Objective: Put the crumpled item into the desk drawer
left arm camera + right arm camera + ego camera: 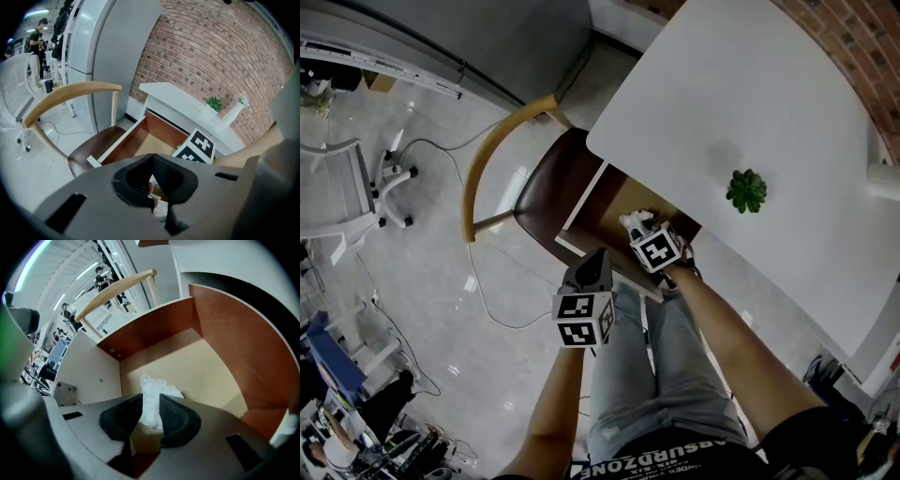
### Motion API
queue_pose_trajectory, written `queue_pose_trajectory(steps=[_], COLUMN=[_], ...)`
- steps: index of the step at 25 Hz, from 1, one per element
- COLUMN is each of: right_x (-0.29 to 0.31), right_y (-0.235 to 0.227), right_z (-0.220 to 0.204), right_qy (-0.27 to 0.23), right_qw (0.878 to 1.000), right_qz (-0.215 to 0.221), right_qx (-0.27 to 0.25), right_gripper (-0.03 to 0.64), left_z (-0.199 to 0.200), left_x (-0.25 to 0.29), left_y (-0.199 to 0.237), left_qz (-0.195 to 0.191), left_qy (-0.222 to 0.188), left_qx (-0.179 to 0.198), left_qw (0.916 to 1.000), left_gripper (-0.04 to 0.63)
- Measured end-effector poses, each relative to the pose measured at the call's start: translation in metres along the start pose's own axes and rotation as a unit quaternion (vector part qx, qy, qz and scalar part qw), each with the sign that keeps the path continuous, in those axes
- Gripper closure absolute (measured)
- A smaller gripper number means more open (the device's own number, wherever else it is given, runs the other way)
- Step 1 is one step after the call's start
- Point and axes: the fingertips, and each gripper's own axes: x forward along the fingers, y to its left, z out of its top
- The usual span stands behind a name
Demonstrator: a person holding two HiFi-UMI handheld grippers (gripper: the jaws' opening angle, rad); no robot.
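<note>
White against tan: see crumpled item [153,386] lying on drawer [206,366] floor, lower centre. Note right gripper [151,399] spread either side, not pinching, released since probably delivered. Find left gripper [151,157] clamped on nothing, idle near drawer front.

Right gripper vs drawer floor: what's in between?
The crumpled white item, lying on the tan drawer floor. The right gripper is open, its jaws on either side of the item and not pressing on it. This shows in the right gripper view.
</note>
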Motion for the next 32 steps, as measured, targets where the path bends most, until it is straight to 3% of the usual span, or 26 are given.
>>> queue_pose_trajectory(steps=[19, 32], right_x=[-0.036, -0.082], right_y=[0.013, 0.032], right_z=[0.005, 0.003], right_qy=[-0.065, -0.118], right_qw=[0.997, 0.991], right_qz=[0.007, 0.023], right_qx=[0.031, 0.054], right_gripper=[0.532, 0.589], left_z=[-0.003, -0.003], left_x=[-0.012, -0.021], left_y=[-0.004, -0.014], left_qz=[0.008, 0.010], left_qy=[-0.016, -0.024], left_qx=[-0.005, -0.009], left_qw=[0.9998, 0.9996], left_gripper=[0.589, 0.589])
